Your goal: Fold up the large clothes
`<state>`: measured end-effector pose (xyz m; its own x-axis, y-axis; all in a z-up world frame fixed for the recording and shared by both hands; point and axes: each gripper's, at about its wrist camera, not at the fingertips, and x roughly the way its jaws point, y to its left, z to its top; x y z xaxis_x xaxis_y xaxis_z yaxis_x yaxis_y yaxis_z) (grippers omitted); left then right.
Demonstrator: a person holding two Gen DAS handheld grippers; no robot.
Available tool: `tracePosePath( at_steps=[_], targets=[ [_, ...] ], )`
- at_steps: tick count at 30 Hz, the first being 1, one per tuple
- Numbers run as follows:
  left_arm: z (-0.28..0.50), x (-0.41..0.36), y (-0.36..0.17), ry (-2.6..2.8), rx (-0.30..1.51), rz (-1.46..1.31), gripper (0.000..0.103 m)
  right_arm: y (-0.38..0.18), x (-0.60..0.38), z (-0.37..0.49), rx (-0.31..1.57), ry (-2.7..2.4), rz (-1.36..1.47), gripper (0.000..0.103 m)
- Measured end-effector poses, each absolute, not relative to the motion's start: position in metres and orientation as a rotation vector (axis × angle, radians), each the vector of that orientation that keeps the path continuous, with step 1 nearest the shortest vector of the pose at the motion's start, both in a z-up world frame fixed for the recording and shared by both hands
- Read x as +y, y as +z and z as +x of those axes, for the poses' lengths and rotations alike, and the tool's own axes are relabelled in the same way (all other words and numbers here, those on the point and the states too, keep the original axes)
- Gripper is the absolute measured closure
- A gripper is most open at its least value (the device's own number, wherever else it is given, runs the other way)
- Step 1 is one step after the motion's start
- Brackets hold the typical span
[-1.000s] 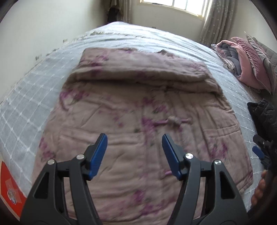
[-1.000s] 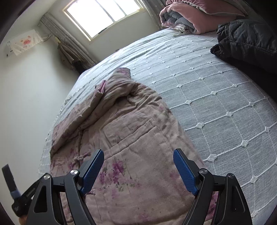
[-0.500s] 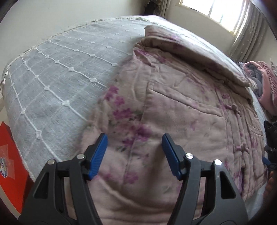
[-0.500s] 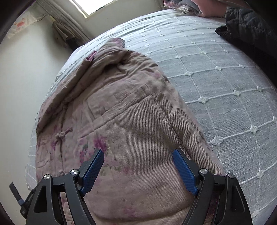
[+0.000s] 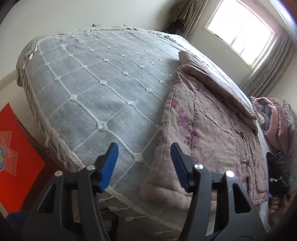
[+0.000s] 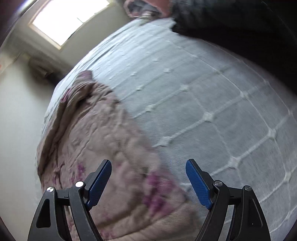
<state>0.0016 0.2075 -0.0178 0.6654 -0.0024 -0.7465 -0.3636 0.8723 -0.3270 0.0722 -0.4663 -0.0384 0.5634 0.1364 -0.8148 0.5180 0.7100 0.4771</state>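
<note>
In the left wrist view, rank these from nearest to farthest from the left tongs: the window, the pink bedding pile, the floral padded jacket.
1. Floral padded jacket: its hem corner lies just right of the left tongs.
2. Pink bedding pile: far right, past the jacket.
3. Window: upper right, on the far wall.

Grey quilted bed (image 5: 96, 89) carries three things — floral padded jacket (image 5: 209, 137), pink bedding (image 5: 272, 118), dark garment (image 6: 232, 16).

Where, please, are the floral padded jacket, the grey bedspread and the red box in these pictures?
floral padded jacket (image 5: 213, 140): left wrist view, on its front panel.
grey bedspread (image 5: 96, 89): left wrist view, on a bare quilted part.
red box (image 5: 13, 153): left wrist view, on its top face.
</note>
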Motion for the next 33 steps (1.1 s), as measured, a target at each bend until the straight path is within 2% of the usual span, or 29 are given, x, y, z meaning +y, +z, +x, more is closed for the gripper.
tracePosePath(
  at_steps=[2, 4, 6, 10, 12, 14, 17, 26, 33],
  targets=[
    [-0.005, 0.21, -0.021, 0.179, 0.831, -0.528, 0.048, -0.046, -0.477, 0.065, 0.974, -0.234, 0.841, 0.021],
    [-0.007, 0.211, -0.024, 0.149, 0.841, -0.563, 0.052, -0.053, -0.482, 0.061, 0.974, -0.175, 0.901, 0.029],
    [-0.009, 0.209, -0.026, 0.107, 0.845, -0.585, 0.052, -0.058, -0.484, 0.058, 0.976, -0.11, 0.971, 0.038],
    [-0.002, 0.197, -0.037, 0.035, 0.889, -0.628, 0.052, -0.065, -0.485, 0.05, 0.977, -0.078, 1.015, 0.046],
    [0.0, 0.19, -0.038, 0.054, 0.904, -0.597, 0.052, -0.066, -0.485, 0.049, 0.98, -0.079, 1.005, 0.053],
    [0.001, 0.182, -0.037, 0.07, 0.901, -0.551, 0.052, -0.064, -0.485, 0.049, 0.985, -0.082, 0.986, 0.056],
    [0.004, 0.18, -0.041, 0.103, 0.929, -0.512, 0.052, -0.059, -0.487, 0.044, 1.01, -0.191, 0.871, 0.056],
    [0.002, 0.172, -0.044, 0.079, 0.947, -0.497, 0.052, -0.07, -0.482, 0.044, 1.058, -0.104, 0.901, 0.055],
    [-0.003, 0.174, -0.029, 0.025, 0.86, -0.551, 0.052, -0.073, -0.486, 0.043, 0.994, -0.02, 1.056, 0.054]
  ],
)
